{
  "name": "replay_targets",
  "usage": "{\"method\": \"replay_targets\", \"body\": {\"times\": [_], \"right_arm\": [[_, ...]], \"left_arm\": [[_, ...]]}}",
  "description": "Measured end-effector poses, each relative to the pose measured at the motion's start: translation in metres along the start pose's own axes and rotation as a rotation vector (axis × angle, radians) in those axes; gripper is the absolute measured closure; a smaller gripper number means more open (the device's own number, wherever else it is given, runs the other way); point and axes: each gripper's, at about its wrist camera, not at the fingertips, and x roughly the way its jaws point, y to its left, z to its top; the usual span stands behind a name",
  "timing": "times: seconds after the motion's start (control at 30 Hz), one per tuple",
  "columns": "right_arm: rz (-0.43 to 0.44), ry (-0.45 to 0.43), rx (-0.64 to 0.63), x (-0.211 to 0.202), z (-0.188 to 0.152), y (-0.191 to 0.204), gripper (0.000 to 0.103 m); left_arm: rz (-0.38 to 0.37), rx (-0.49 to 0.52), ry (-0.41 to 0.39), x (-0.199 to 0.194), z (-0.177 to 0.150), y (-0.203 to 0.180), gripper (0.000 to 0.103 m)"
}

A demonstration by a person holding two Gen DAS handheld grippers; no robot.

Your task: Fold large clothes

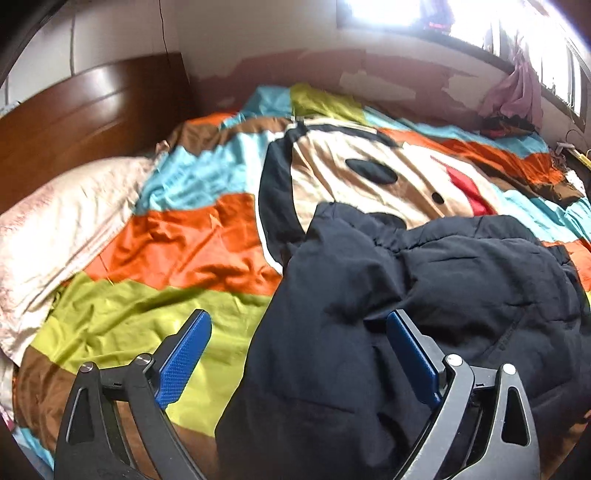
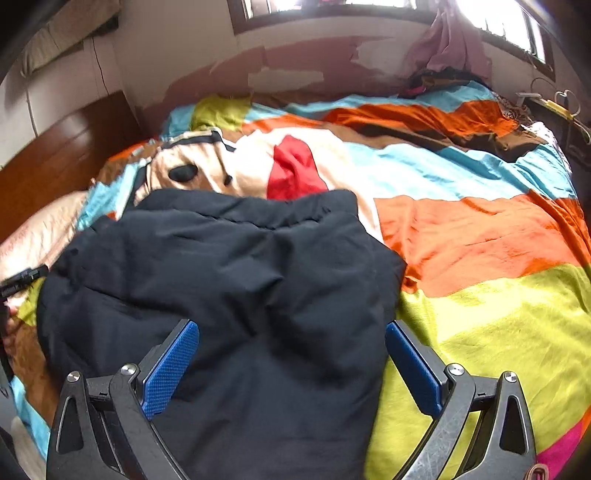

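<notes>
Gaping grippers above jacket

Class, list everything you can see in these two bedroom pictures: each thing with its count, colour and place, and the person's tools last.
padded jacket: one, black, lying on the bed cover, nearest the cameras
bed cover: one, patchwork of orange, blue, green and brown with a cartoon face, spread over the bed
pillow: one, pale pink, by the headboard
headboard: one, dark wood, at the bed's end
curtain: one, mauve, bunched below the window
window: bright, on the far wall
left gripper: one, black with blue fingers, open, over the jacket's edge
right gripper: one, same colours, open, over the jacket
</notes>
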Motion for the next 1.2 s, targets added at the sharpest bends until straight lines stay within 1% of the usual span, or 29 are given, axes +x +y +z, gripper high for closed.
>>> {"method": "replay_targets", "body": {"times": [0.13, 0.23, 0.3, 0.43, 0.47, 0.53, 0.6, 0.7, 0.8, 1.03, 1.2], "right_arm": [[0.004, -0.047, 0.005, -0.017, -0.005, 0.013, 0.0], [-0.021, -0.076, -0.006, -0.029, -0.009, 0.022, 0.0], [-0.035, -0.086, -0.012, -0.036, -0.013, 0.026, 0.0], [-0.04, -0.116, -0.019, -0.051, -0.021, 0.035, 0.0], [-0.041, -0.126, -0.024, -0.055, -0.022, 0.037, 0.0], [-0.047, -0.15, -0.032, -0.064, -0.026, 0.042, 0.0], [-0.04, -0.173, -0.038, -0.074, -0.03, 0.048, 0.0], [-0.032, -0.186, -0.03, -0.084, -0.036, 0.054, 0.0], [-0.033, -0.195, -0.031, -0.091, -0.043, 0.059, 0.0], [-0.069, -0.287, -0.062, -0.12, -0.054, 0.068, 0.0], [-0.08, -0.333, -0.075, -0.137, -0.06, 0.073, 0.0]], "left_arm": [[-0.012, 0.004, -0.039, -0.019, -0.003, -0.005, 0.01], [-0.029, 0.006, -0.059, -0.03, -0.005, -0.009, 0.009], [-0.05, -0.008, -0.064, -0.037, -0.006, -0.01, 0.009], [-0.066, -0.036, -0.09, -0.055, -0.012, -0.013, 0.009], [-0.069, -0.033, -0.101, -0.06, -0.014, -0.015, 0.009], [-0.065, -0.021, -0.118, -0.069, -0.018, -0.019, 0.005], [-0.067, -0.007, -0.142, -0.08, -0.022, -0.025, 0.003], [-0.069, 0.008, -0.176, -0.092, -0.028, -0.032, 0.002], [-0.075, 0.013, -0.194, -0.101, -0.033, -0.036, 0.002], [-0.091, 0.047, -0.237, -0.119, -0.046, -0.045, 0.002], [-0.094, 0.057, -0.275, -0.132, -0.053, -0.047, 0.002]]}}
